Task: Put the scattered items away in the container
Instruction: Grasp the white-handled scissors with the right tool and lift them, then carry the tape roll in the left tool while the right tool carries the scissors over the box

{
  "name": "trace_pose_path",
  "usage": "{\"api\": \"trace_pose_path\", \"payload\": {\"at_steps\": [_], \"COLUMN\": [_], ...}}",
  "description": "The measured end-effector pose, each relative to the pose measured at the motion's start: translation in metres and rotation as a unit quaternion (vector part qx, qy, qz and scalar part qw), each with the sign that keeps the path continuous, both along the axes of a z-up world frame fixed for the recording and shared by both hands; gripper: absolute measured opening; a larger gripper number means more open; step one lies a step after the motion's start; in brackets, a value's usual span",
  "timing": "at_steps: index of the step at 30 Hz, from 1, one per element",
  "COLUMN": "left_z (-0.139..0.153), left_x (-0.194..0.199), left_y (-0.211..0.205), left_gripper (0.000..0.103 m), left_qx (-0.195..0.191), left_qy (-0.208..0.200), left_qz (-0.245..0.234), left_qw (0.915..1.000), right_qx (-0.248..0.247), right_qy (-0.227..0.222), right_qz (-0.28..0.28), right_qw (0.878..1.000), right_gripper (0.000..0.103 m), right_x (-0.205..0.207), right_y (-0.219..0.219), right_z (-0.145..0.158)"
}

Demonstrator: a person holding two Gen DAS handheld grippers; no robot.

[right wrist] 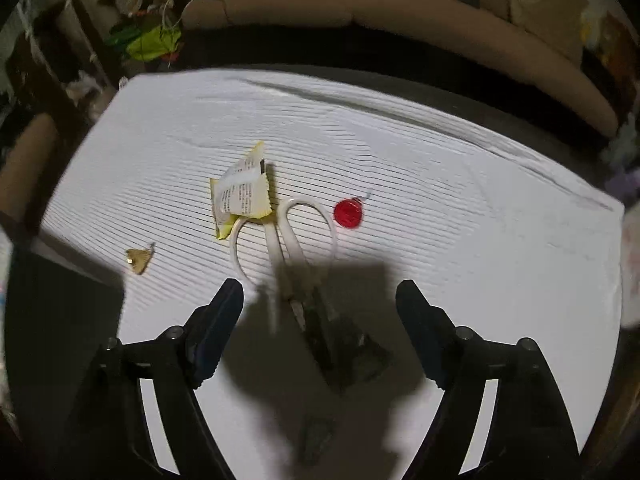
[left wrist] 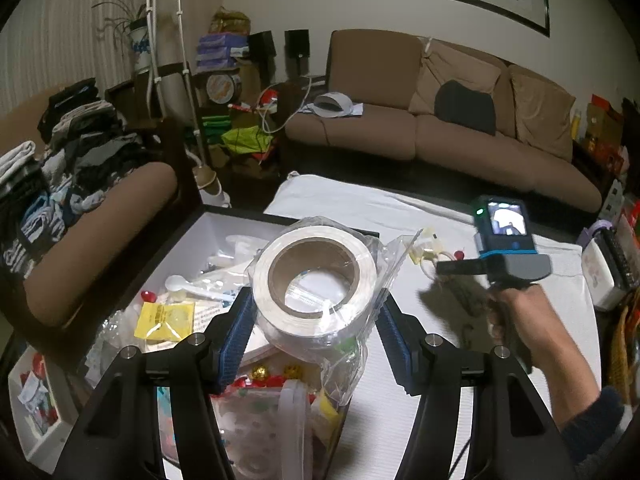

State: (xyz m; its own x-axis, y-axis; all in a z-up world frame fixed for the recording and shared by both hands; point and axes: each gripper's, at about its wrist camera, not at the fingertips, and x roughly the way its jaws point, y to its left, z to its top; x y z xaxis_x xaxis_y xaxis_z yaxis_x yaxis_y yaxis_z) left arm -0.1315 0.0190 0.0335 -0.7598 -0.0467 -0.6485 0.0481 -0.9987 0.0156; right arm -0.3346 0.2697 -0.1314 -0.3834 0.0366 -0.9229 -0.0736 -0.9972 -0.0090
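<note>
In the left wrist view my left gripper point(left wrist: 316, 312) is shut on a white tape roll in a clear plastic bag point(left wrist: 316, 276), held above the black-rimmed box point(left wrist: 224, 216) that holds several small items. My right gripper point(left wrist: 444, 268) shows at the right, held by a hand over the white cloth. In the right wrist view my right gripper point(right wrist: 320, 292) is open and empty above white-handled scissors point(right wrist: 288, 240). A yellow packet point(right wrist: 240, 192), a red round candy point(right wrist: 348, 213) and a small gold wrapper point(right wrist: 138, 260) lie on the cloth nearby.
The white cloth point(right wrist: 440, 168) covers the table. A brown sofa point(left wrist: 440, 128) stands behind it. An armchair with piled clothes point(left wrist: 72, 184) is at the left. A white tray of small items point(left wrist: 36, 400) sits low left.
</note>
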Motion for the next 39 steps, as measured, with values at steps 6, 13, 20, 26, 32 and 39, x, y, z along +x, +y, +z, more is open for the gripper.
{"api": "trace_pose_path", "payload": {"at_steps": [6,13,20,26,32,39], "left_z": [-0.005,-0.006,-0.001,0.004,0.007,0.019], "left_x": [-0.009,-0.013,-0.005,-0.001,0.007,0.016], "left_y": [0.01,0.017,0.019,0.008,0.002,-0.019], "left_gripper": [0.062,0.062,0.062,0.062,0.062,0.062], "left_qx": [-0.019,-0.031,-0.033,-0.024,-0.021,0.006], "left_qy": [-0.002,-0.006,0.001,0.005,0.013,0.04], "left_qz": [-0.009,-0.012,-0.012,0.003,0.009,0.016], "left_qw": [0.9998,0.9994,0.9994,0.9997,0.9997,0.999], "right_qx": [-0.005,-0.025,-0.027,0.064,0.095,0.087], "right_qy": [-0.019,0.006,0.031,0.184,0.288,0.36], "right_qz": [0.017,0.005,0.008,0.013,0.02,0.018], "right_qw": [1.0,1.0,0.999,0.981,0.953,0.929], "right_gripper": [0.081,0.013,0.013,0.013,0.013,0.013], "right_x": [-0.011,0.0,0.031,0.128,0.195,0.239], "right_y": [-0.013,-0.006,0.007,-0.02,-0.05,-0.081], "right_z": [-0.033,-0.023,-0.011,0.083,0.178,0.256]}}
